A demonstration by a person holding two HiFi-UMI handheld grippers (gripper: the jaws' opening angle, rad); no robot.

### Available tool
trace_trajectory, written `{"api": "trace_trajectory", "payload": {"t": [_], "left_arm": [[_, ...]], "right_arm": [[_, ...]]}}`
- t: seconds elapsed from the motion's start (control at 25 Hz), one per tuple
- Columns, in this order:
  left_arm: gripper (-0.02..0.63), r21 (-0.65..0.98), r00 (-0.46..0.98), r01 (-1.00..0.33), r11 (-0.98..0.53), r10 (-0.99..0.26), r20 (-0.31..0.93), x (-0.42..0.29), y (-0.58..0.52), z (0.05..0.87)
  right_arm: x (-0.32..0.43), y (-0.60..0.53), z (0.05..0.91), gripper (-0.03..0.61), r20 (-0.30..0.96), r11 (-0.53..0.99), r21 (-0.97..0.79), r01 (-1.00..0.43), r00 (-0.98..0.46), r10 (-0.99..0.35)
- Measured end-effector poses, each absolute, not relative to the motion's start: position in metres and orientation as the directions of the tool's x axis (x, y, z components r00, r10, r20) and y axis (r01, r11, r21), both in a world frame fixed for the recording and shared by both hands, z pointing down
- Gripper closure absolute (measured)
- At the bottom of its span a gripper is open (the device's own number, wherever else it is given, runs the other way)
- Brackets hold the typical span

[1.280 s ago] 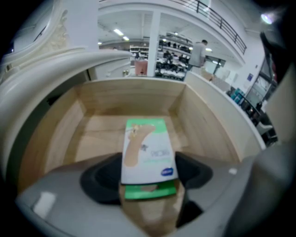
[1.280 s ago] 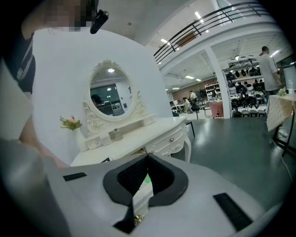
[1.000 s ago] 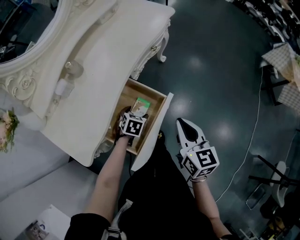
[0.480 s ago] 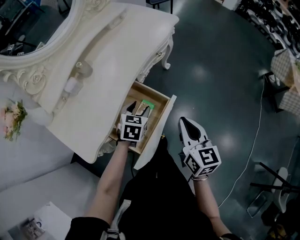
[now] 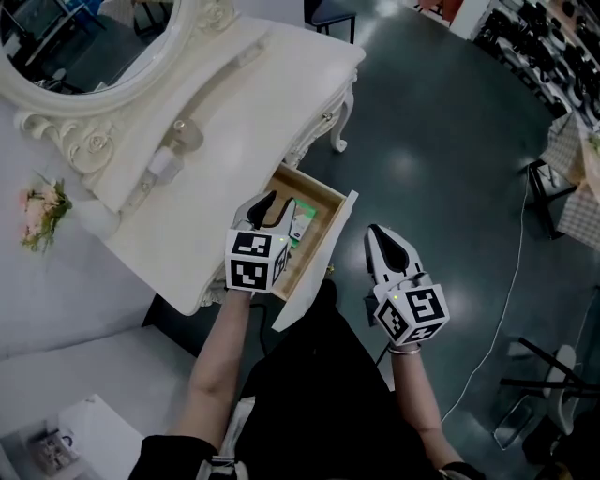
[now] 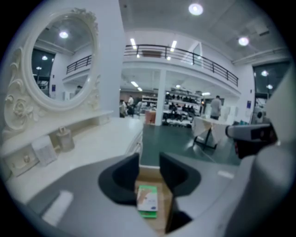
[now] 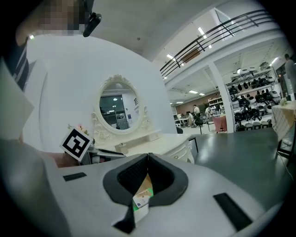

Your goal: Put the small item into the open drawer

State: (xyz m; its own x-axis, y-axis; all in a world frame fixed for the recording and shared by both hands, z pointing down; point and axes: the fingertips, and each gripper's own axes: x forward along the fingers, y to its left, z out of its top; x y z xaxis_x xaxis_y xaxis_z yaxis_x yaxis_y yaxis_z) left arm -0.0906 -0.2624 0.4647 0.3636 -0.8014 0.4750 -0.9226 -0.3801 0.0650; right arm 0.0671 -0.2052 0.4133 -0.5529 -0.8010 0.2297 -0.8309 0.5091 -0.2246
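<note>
Indoor hall, bright, even light from above. Round white ceiling lamps blow out in the left gripper view. Pale glare spots sit on the glossy dark green floor. Cream-white carved desk near overexposed, dark shadow beneath it. Both gripper views fisheye, black corners, black balcony railings bowed (grey shell of the left claw soft, out of focus).

Bare light wood drawer interior, smooth cream-painted dressing table, glossy dark floor, printed card packet
</note>
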Motion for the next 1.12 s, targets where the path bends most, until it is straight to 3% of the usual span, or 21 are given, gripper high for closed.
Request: {"api": "trace_trajectory", "payload": {"t": [0.44, 1.12], "left_arm": [[0.528, 0.074, 0.329, -0.943, -0.324, -0.883, 0.334, -0.121, -0.220, 0.403], [0.607, 0.112, 0.280, -0.960, -0.258, -0.921, 0.270, -0.154, -0.172, 0.388]], "right_arm": [[0.061, -0.185, 0.394, 0.572, 0.184, 0.519, -0.191, -0.833, -0.550, -0.814], [0.041, -0.160, 0.385, 0.574, 0.169, 0.552, -0.159, -0.818, -0.574, -0.801]]}}
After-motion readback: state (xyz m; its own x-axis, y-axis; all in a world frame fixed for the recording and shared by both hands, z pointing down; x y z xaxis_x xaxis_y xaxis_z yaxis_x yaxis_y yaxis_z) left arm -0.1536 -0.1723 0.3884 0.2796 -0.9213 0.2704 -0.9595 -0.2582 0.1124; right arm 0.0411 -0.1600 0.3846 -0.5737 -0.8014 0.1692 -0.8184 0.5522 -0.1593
